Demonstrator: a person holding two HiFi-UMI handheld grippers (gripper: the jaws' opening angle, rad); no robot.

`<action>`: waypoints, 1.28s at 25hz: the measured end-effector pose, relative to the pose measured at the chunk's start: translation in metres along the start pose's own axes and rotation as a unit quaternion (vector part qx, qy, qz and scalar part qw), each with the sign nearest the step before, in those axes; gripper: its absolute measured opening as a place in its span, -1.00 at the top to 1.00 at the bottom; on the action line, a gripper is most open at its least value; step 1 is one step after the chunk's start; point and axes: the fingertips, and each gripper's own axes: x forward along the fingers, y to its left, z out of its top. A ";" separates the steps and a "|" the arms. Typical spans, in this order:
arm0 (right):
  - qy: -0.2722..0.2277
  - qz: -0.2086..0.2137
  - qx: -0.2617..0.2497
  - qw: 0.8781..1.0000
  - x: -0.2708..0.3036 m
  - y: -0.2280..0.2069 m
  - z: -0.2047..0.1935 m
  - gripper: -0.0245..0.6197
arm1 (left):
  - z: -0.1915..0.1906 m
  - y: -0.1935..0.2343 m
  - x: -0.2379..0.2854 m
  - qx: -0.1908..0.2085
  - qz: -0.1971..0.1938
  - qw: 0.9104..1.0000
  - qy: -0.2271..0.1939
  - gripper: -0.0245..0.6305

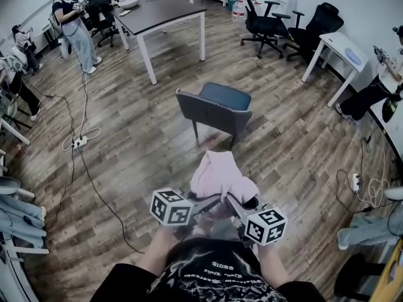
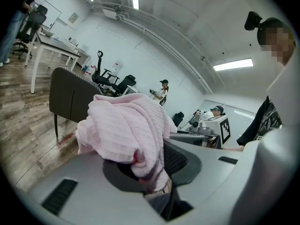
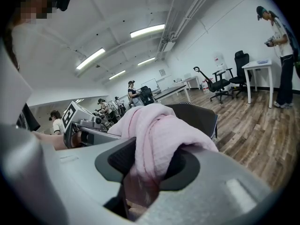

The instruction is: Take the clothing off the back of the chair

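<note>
Left claw (image 2: 149, 170) and right claw (image 3: 146, 168) each clench a bunched pale-pink knitted garment (image 1: 219, 173); dark grey padded chair (image 1: 213, 111) stands apart at twelve o'clock.

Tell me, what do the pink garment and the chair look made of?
The pink garment looks like soft knitted cloth, matte: ribbed texture, limp folds. The chair seems upholstered in dark grey matte fabric; its thin legs' material is unclear.
</note>
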 end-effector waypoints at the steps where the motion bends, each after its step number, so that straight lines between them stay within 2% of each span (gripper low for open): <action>1: 0.000 0.000 0.000 1.000 0.000 0.002 -0.001 0.48 | -0.001 0.000 -0.002 0.000 0.000 1.000 -0.001 0.63; 16: 0.002 0.007 -0.010 1.000 0.017 0.017 -0.002 0.49 | -0.001 0.012 -0.021 0.001 0.017 1.000 -0.007 0.63; 21: 0.006 0.010 -0.011 1.000 0.023 0.026 -0.005 0.49 | -0.004 0.015 -0.031 -0.013 0.017 1.000 -0.012 0.63; 32: 0.014 0.007 -0.018 1.000 0.023 0.042 -0.015 0.49 | -0.016 0.013 -0.046 -0.017 0.017 1.000 -0.014 0.63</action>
